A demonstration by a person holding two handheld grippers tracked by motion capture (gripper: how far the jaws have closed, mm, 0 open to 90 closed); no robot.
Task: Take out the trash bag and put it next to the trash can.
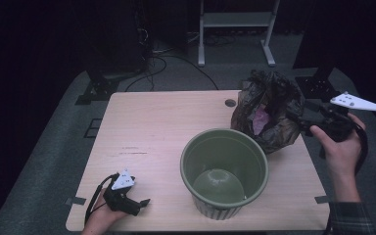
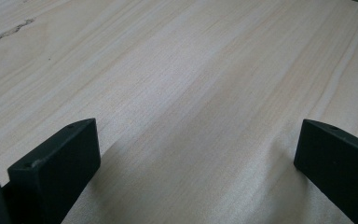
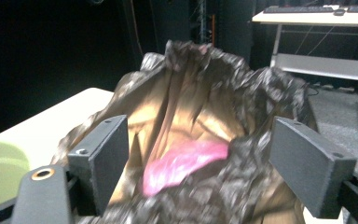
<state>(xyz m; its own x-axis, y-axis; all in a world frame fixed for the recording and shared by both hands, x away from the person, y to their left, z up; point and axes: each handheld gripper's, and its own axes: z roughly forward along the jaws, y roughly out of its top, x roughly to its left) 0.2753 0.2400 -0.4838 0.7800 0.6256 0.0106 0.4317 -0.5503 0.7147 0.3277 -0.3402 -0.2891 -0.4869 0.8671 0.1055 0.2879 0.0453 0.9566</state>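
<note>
Pale wooden worktop (image 1: 161, 127) is carrying a green bin (image 1: 224, 171). Left of the bin, the left hand-held gripper (image 1: 136, 202) is resting, jaws wide and empty. Behind the bin to its right, the right hand-held gripper (image 1: 301, 125) is reaching wide-jawed around a black bag (image 1: 269, 110); closing on its rim looks next.

Left gripper (image 1: 144, 201) held low in left hand (image 1: 103, 215), jaws spread wide apart, nothing between. Right gripper (image 1: 301, 125) raised in right hand (image 1: 340, 142), jaws parted wide, plaid sleeve (image 1: 352, 218) at wrist.
</note>
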